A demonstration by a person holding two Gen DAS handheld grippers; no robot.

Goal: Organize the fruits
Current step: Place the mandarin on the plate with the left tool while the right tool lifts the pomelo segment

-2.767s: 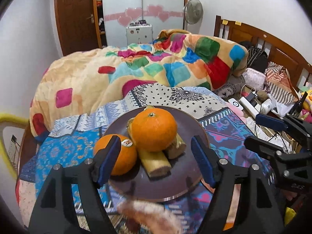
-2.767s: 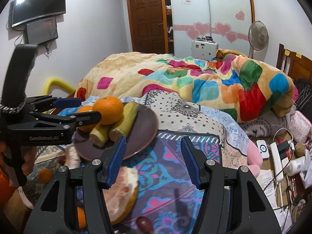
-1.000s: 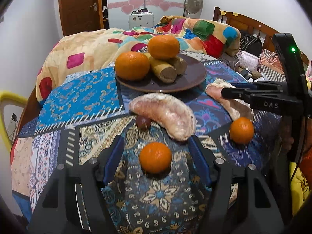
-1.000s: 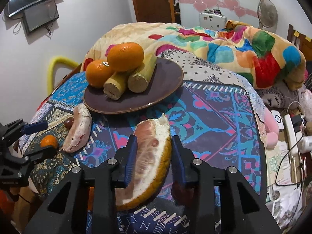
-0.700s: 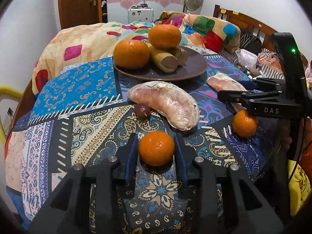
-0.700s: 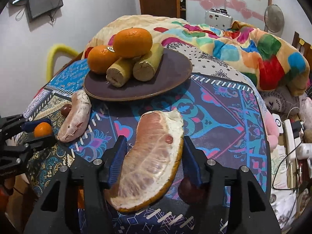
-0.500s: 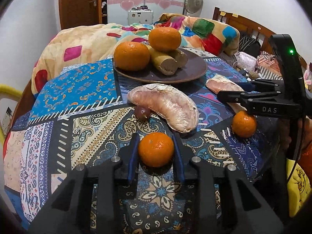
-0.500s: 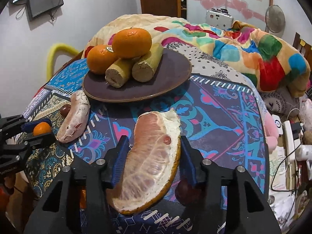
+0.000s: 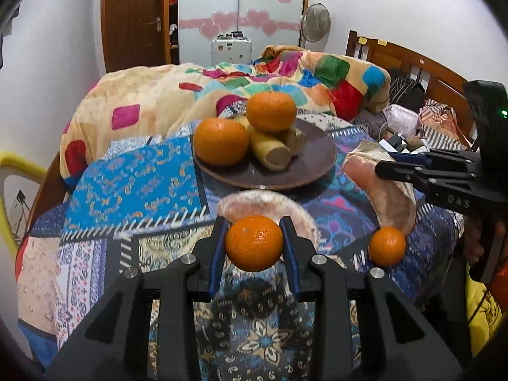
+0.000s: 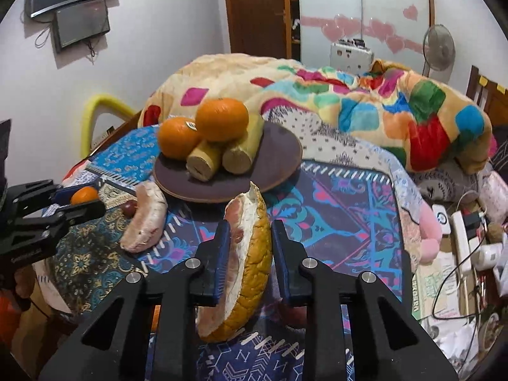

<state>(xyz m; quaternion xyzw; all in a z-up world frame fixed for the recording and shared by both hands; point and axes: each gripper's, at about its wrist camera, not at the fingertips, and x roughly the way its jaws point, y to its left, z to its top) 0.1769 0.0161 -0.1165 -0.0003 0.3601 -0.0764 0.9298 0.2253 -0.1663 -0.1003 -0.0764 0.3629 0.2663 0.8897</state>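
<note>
Left wrist: left gripper [image 9: 254, 243] clamped on tangerine [image 9: 254, 243], raised near-side of plate [image 9: 317, 162]. Right gripper [image 10: 247, 247] closing on pomelo wedge [image 10: 244, 254]. Probably soft, juicy, bruisable; best held lightly across the thick rind.

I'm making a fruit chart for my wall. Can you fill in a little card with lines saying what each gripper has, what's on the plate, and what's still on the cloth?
left gripper: shut on small orange
right gripper: closing on pomelo wedge
plate: two big oranges, cut stalk pieces
patterned cloth: peeled pomelo segment, another small orange
</note>
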